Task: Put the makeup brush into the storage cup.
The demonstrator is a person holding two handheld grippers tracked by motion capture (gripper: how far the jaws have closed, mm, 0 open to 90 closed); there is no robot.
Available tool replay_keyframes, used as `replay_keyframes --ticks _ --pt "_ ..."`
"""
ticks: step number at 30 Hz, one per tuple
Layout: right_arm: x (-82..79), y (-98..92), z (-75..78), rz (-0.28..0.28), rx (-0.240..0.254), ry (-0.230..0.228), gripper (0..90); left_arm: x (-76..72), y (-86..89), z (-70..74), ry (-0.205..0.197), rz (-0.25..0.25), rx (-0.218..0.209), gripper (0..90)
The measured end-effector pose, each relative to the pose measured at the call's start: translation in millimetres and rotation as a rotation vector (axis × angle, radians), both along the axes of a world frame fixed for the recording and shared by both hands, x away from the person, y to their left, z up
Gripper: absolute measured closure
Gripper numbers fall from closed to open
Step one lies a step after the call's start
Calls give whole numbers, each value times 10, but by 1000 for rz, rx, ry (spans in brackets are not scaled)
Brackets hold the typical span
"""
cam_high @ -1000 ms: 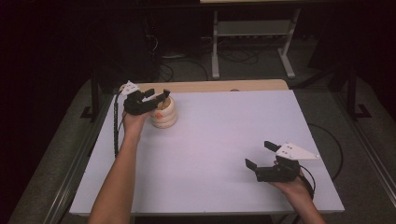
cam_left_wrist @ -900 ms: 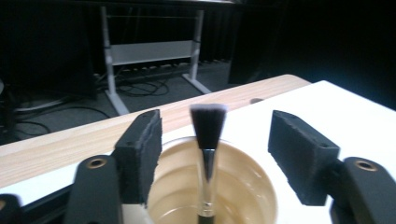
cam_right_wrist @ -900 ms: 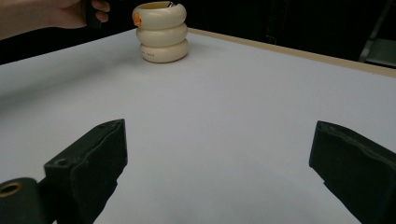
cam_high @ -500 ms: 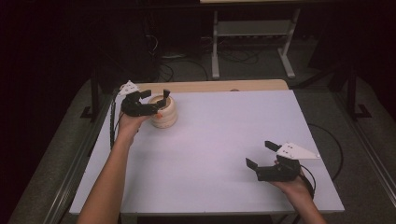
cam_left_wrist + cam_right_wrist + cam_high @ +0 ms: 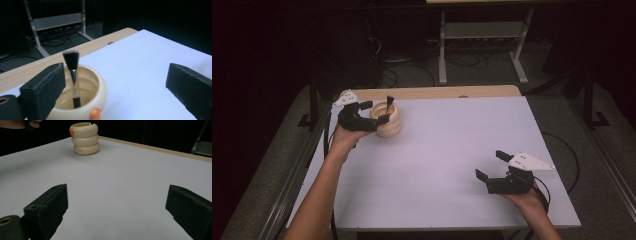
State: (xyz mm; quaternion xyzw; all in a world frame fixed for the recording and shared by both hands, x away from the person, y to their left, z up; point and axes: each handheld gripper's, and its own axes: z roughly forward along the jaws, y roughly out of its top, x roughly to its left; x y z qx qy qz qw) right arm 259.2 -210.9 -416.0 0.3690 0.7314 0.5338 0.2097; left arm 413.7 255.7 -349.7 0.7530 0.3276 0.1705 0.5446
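1. Your left gripper (image 5: 371, 114) sits in the upper left of the high view, forearm stretched up from the bottom edge; its jaws have just been opening and stand wide, pads gripping nothing.
2. Your right gripper (image 5: 491, 166) rests at the lower right, jaws spread wide.

no legible txt, tiny print on cream holder (image 5: 84, 138) unreadable

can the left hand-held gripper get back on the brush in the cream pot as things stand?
Probably yes. The left hand-held gripper sits right at the cream pot, jaws just opened wide with nothing between the pads. The brush stands upright, bristles up, handle clear above the rim. Nothing blocks it.
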Motion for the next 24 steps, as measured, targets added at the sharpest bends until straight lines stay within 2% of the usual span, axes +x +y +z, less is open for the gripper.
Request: replay_keyframes --ticks 10,13,17,22,24 --pt "-12 -5 3 -8 -6 -5 37 -317 -22 45 -6 -39 -34 19" --pt "-14 -14 10 -9 1 -6 36 -417 -39 30 -10 -43 -26 19" --pt "-16 -25 18 -14 7 -1 36 -551 -48 -11 -7 -54 -30 19" --pt "-6 -34 17 -12 12 -1 32 -708 -43 -95 -2 -57 -16 19" --pt "3 -44 18 -15 11 -10 31 -769 -37 -136 -4 -61 -30 19"
